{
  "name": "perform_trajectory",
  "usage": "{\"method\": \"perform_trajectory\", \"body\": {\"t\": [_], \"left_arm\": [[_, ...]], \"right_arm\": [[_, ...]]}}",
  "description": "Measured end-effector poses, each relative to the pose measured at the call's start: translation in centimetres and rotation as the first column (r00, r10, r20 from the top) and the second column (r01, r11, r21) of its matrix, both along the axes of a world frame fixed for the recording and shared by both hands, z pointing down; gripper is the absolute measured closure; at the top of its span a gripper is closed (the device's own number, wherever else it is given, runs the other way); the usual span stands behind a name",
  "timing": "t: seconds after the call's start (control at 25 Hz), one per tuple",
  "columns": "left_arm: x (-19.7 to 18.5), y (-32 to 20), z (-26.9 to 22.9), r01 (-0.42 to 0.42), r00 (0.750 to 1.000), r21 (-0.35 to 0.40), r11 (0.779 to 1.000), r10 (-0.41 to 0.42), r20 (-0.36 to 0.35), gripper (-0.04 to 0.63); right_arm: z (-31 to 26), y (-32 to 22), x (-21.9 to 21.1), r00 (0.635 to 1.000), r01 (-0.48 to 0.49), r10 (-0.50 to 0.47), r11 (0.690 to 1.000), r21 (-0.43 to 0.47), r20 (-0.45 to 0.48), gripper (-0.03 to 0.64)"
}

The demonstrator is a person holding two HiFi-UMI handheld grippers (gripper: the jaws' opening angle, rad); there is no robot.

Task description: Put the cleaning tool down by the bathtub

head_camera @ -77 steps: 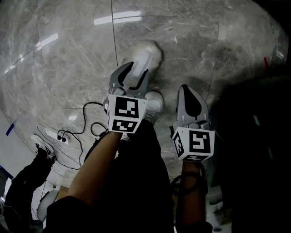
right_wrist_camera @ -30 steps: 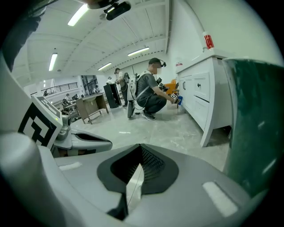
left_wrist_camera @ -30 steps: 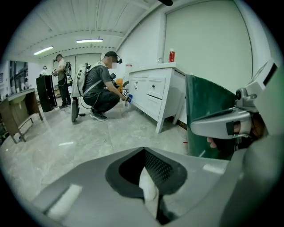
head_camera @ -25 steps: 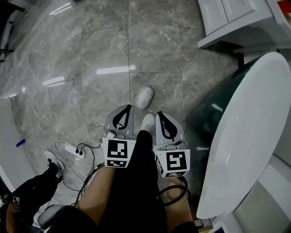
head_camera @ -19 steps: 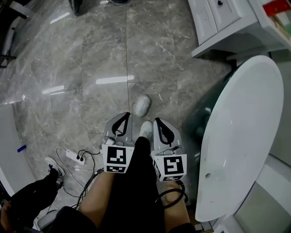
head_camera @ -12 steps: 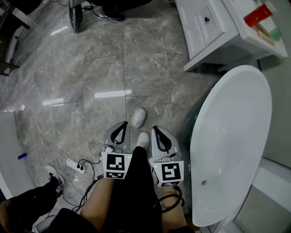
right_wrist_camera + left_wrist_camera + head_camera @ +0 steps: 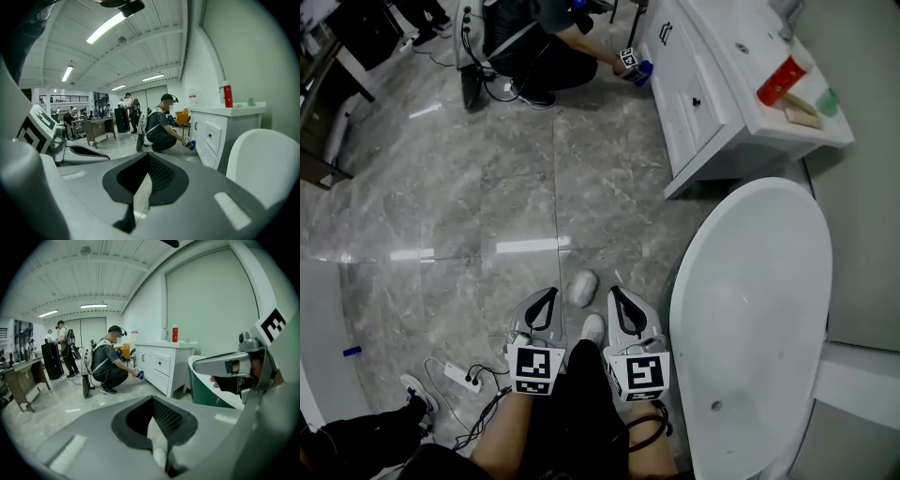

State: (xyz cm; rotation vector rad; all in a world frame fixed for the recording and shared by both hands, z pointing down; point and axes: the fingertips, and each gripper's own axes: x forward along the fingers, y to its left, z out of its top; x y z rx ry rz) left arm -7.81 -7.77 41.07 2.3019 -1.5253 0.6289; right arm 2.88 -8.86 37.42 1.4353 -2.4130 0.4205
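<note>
Both grippers hang side by side over my legs in the head view. My left gripper is shut, and so is my right gripper; neither has anything in its jaws. No cleaning tool shows in any view. The white bathtub lies just right of the right gripper, long and oval. In the left gripper view my left gripper points across the room, with the tub's dark green side to the right. In the right gripper view my right gripper has the tub's white rim close at its right.
A white vanity cabinet stands beyond the tub with a red bottle on it. A person crouches by its far end. My white shoes are on the grey marble floor. A power strip with cables lies at the lower left.
The head view has lifted: the bathtub, then the vanity and the crouching person, came into sight. The grippers drew close together and stay shut and low in the picture.
</note>
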Motion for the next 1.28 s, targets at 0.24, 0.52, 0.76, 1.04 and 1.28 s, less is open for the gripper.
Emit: {"method": "perform_trajectory", "body": {"t": [0.24, 0.52, 0.76, 1.04, 1.28], "left_arm": [[-1.0, -0.9, -5.6, -0.003, 1.000, 0.069, 0.998, 0.003, -0.003, 0.595], [-2.4, 0.5, -10.1, 0.018, 0.999, 0.101, 0.995, -0.014, -0.043, 0.595], [-3.6, 1.5, -13.6, 0.002, 0.999, 0.134, 0.991, 0.004, -0.046, 0.595], [-4.1, 1.3, -17.5, -0.046, 0.998, 0.204, 0.978, 0.051, -0.021, 0.595], [-4.8, 1.4, -20.4, -0.051, 0.998, 0.257, 0.965, 0.058, -0.018, 0.595]], "right_arm": [[-4.8, 0.0, 0.0, 1.000, -0.024, 0.023, 0.998, 0.057, 0.012, 0.598], [-9.6, 1.3, -0.7, 1.000, -0.015, 0.017, 0.994, 0.107, -0.010, 0.602], [-13.8, 2.1, 0.2, 0.999, -0.044, 0.048, 0.986, 0.161, -0.018, 0.604], [-16.6, 2.8, 0.0, 0.997, -0.078, 0.078, 0.978, 0.195, 0.004, 0.604], [-18.6, 3.4, -1.1, 0.998, -0.054, 0.056, 0.971, 0.233, -0.004, 0.604]]}}
